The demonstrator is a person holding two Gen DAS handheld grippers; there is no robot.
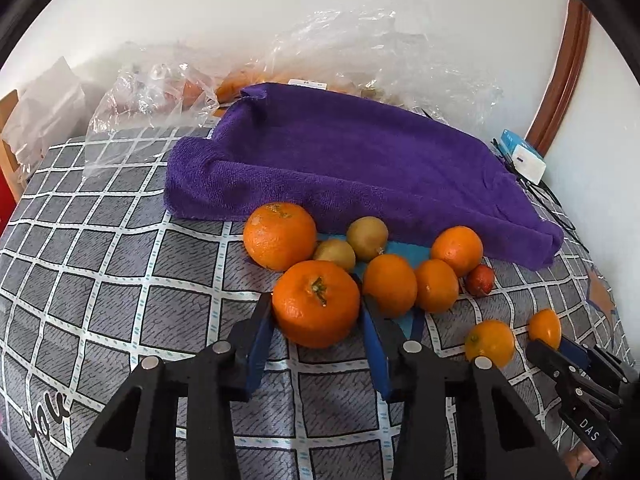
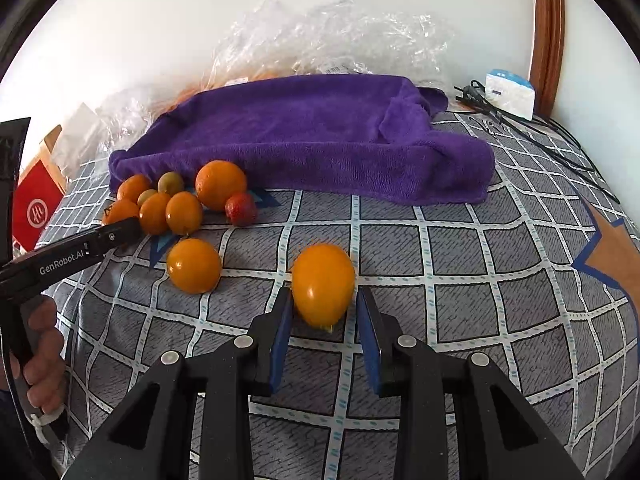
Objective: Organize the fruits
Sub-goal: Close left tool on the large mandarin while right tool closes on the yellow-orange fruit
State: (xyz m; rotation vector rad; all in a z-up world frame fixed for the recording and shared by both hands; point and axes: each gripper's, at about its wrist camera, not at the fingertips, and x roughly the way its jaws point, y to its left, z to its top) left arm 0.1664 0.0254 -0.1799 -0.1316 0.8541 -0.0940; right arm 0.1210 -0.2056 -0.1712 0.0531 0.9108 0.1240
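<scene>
Eight round orange citrus fruits (image 1: 316, 303) lie on the grey checked cloth (image 1: 120, 280), six clustered and two apart. Two small greenish-brown round fruits (image 1: 367, 238) and one small red fruit (image 1: 479, 280) lie among them. One purple towel (image 1: 340, 160).

Your surface is a grey checked cloth (image 2: 460, 264) with white grid lines; on it lie a purple towel (image 2: 304, 136), a fruit cluster (image 1: 360, 264) against the towel's near edge, two small oranges (image 1: 490, 342) apart; crumpled clear plastic bags (image 2: 340, 36) at the wall; a white box (image 2: 510, 94) and black cables (image 2: 532, 132) far right.
</scene>
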